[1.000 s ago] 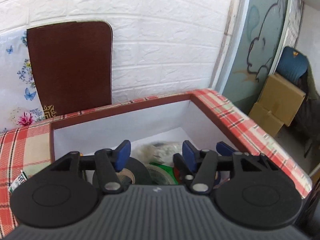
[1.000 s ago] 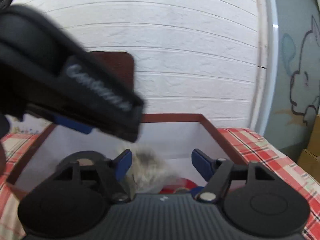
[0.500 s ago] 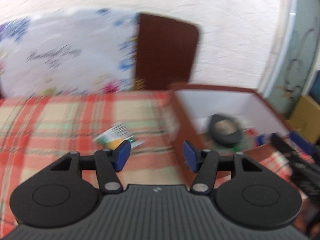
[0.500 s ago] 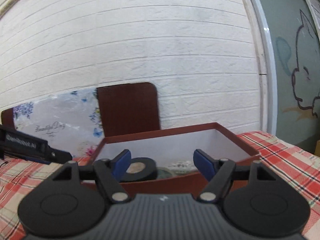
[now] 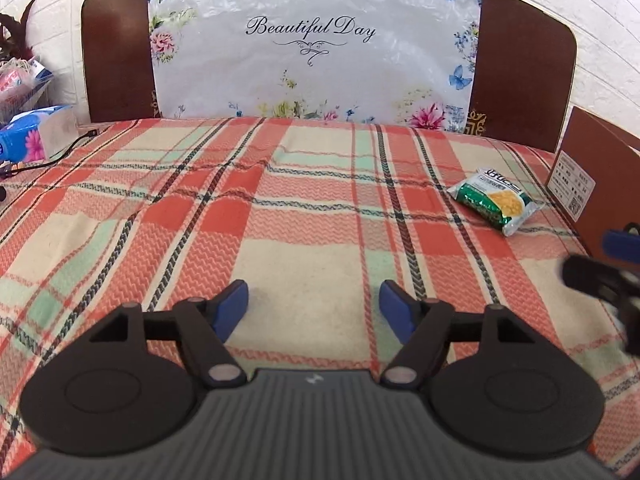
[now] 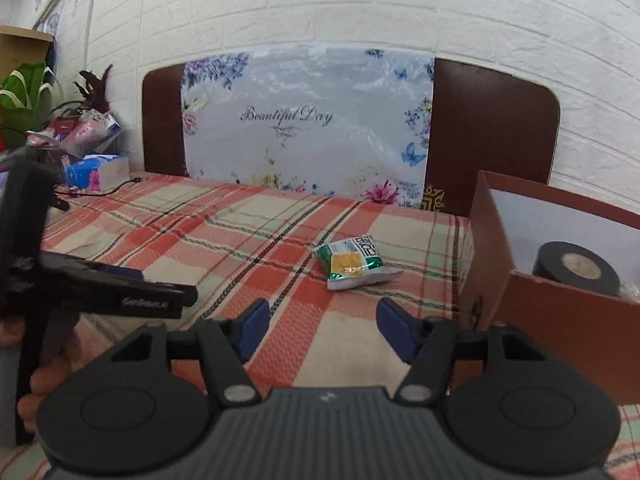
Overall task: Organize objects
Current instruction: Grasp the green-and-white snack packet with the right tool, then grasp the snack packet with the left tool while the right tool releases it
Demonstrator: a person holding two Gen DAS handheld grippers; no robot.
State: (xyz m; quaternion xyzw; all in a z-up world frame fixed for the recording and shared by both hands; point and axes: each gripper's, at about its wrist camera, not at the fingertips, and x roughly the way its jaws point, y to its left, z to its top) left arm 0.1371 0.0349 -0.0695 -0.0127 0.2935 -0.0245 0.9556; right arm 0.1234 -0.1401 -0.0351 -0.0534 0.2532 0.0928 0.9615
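Late stage of tidying: the brown box [image 6: 560,280] at the right of the plaid blanket [image 5: 304,208] already holds a black tape roll [image 6: 576,266], while one green-and-yellow snack packet [image 6: 354,262] lies on the blanket just left of it, apparently the only loose item left. The left gripper [image 5: 312,306], jaws just widened and empty, hovers over bare cloth well left of the packet. The right gripper [image 6: 320,326], jaws just narrowed but parted and empty, is near the packet.
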